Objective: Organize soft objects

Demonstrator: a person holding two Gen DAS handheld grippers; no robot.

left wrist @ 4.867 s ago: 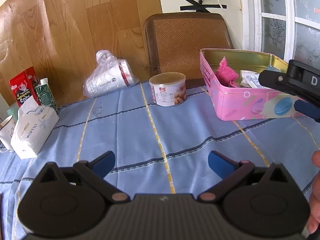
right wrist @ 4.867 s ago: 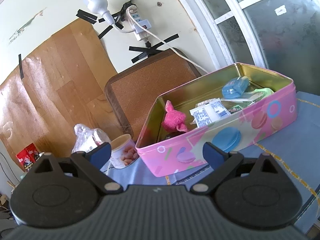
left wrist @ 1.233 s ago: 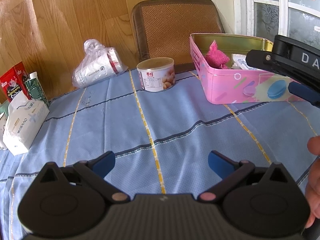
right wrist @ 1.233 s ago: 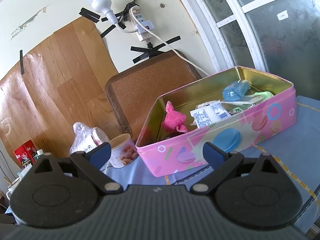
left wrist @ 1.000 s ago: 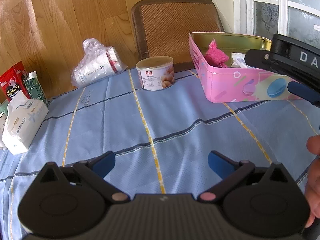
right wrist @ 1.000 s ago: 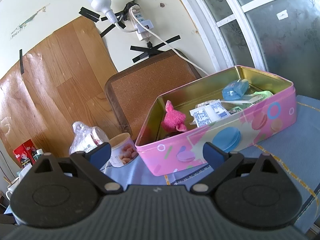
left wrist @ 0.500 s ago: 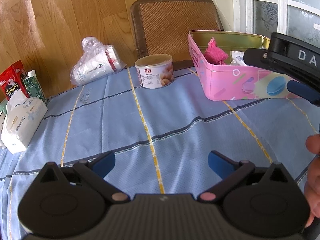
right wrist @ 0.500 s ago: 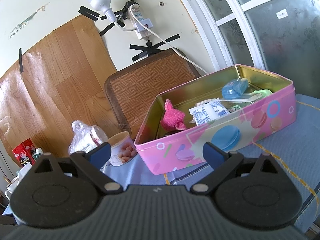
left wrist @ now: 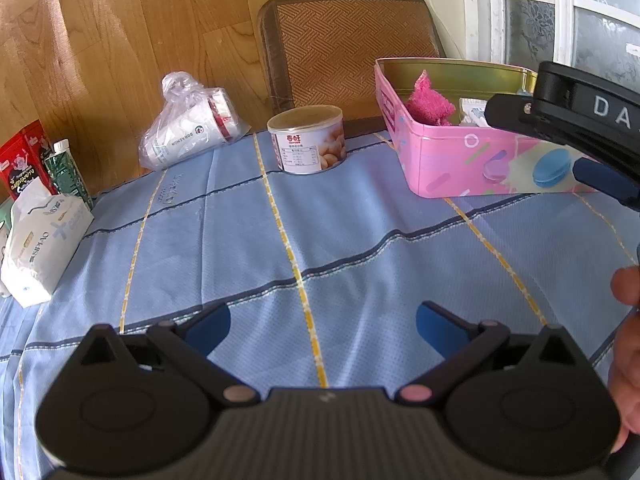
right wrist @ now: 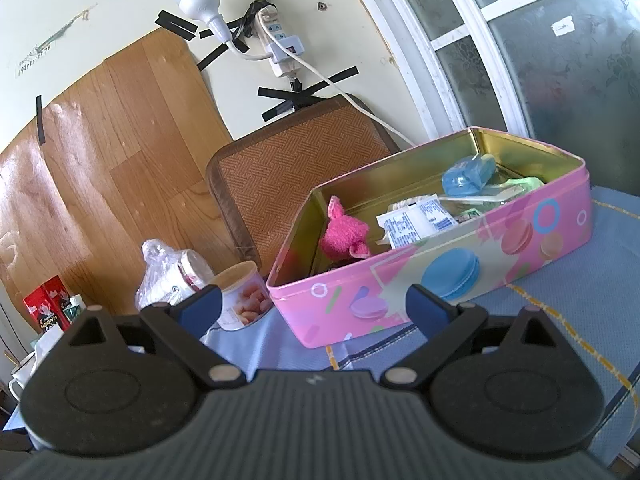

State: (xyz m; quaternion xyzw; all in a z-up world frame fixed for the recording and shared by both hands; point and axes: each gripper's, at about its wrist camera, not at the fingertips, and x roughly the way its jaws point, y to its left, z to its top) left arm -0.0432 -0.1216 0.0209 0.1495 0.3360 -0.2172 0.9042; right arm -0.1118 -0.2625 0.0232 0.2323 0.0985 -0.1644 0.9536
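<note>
Blue tablecloth (left wrist: 320, 236) bare before wide-spread left gripper (left wrist: 323, 322); right gripper (right wrist: 312, 308) likewise released, near pink tin (right wrist: 500, 256).

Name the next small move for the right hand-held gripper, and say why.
Probably ease the right hand-held gripper forward and up over the rim of the pink tin. It is open and empty, short of the near wall, and the pink fuzzy cloth, the plainest soft item, lies inside at the left end.

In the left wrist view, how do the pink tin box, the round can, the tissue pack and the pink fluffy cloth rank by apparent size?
1. Pink tin box, partly hidden.
2. Tissue pack, though nearer the camera.
3. Round can.
4. Pink fluffy cloth, partly below the box rim.
</note>
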